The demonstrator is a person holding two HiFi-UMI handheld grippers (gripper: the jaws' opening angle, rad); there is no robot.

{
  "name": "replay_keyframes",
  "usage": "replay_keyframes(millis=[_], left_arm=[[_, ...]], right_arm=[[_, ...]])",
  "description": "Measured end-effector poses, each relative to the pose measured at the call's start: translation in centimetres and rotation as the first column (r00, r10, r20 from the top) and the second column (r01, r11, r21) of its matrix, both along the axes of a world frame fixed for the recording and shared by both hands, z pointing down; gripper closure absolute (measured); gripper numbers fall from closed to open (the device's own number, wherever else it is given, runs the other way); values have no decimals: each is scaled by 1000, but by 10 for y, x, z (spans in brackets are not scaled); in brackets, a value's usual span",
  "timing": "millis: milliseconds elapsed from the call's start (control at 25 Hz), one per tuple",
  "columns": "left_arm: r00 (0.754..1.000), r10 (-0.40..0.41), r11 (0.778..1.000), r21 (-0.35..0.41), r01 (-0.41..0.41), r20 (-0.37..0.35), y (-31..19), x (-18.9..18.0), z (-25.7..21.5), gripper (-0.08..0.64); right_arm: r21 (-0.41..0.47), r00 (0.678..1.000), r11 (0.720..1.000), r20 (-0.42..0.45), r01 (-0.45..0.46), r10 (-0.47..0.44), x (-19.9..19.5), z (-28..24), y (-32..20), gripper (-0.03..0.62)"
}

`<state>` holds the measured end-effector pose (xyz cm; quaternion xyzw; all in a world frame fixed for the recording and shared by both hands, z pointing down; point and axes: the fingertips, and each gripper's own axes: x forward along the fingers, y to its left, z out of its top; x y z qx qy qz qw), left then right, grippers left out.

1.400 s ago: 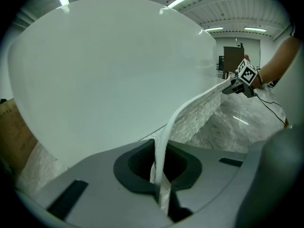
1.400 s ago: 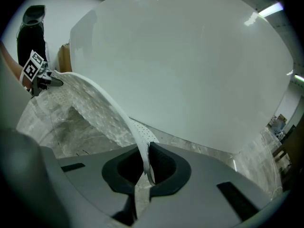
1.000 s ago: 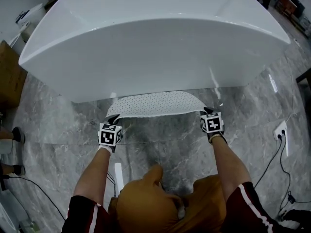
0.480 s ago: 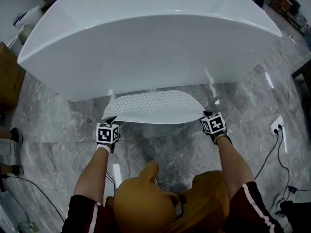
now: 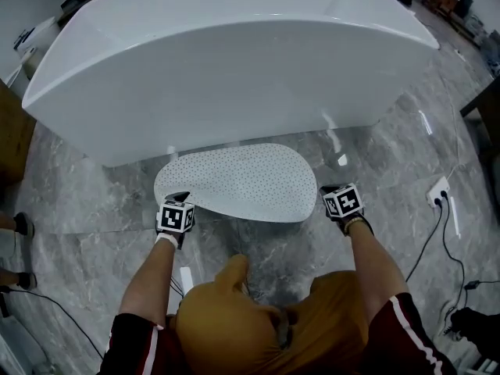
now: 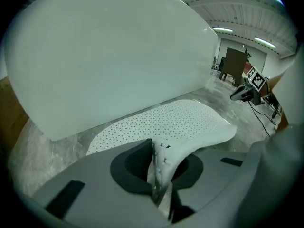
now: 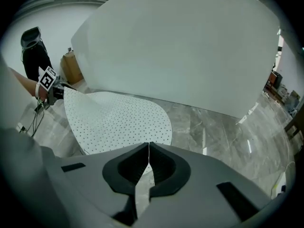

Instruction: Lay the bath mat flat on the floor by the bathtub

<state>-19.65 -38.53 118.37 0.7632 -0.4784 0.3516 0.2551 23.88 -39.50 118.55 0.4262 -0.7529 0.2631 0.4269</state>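
Mat (image 5: 238,182) lies lengthwise along tub (image 5: 234,69); left fingers (image 6: 135,164), just easing open, pinch its near corner; right fingers (image 7: 164,167), just closed, empty.

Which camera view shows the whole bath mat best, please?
The head view: almost the whole bath mat shows from above, beside the bathtub. Both gripper views see it foreshortened: the left with its near corner bunched up close, the right with its near edge cut off.
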Motion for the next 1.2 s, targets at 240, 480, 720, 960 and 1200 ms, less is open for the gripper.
replay_keyframes(millis=[240,480,720,960,1200], left_arm=[[1000,7,1000,4,-7,29,9,-9,-3,454],[994,58,998,-21,-56,89,37,-22,-7,371],[978,136,991,-30,-133,156,73,-31,-8,354],[991,19,1000,20,-22,133,89,-55,-35,365],[993,-116,986,124,114,11,73,-58,-81,370]], right_arm=[[5,999,999,20,-38,38,3,-4,6,563],[34,999,998,25,-44,44,5,-16,7,563],[60,999,998,35,-37,35,-3,-26,9,563],[86,998,996,54,-30,25,-15,-37,14,563],[182,991,981,127,-73,50,-20,-69,5,563]])
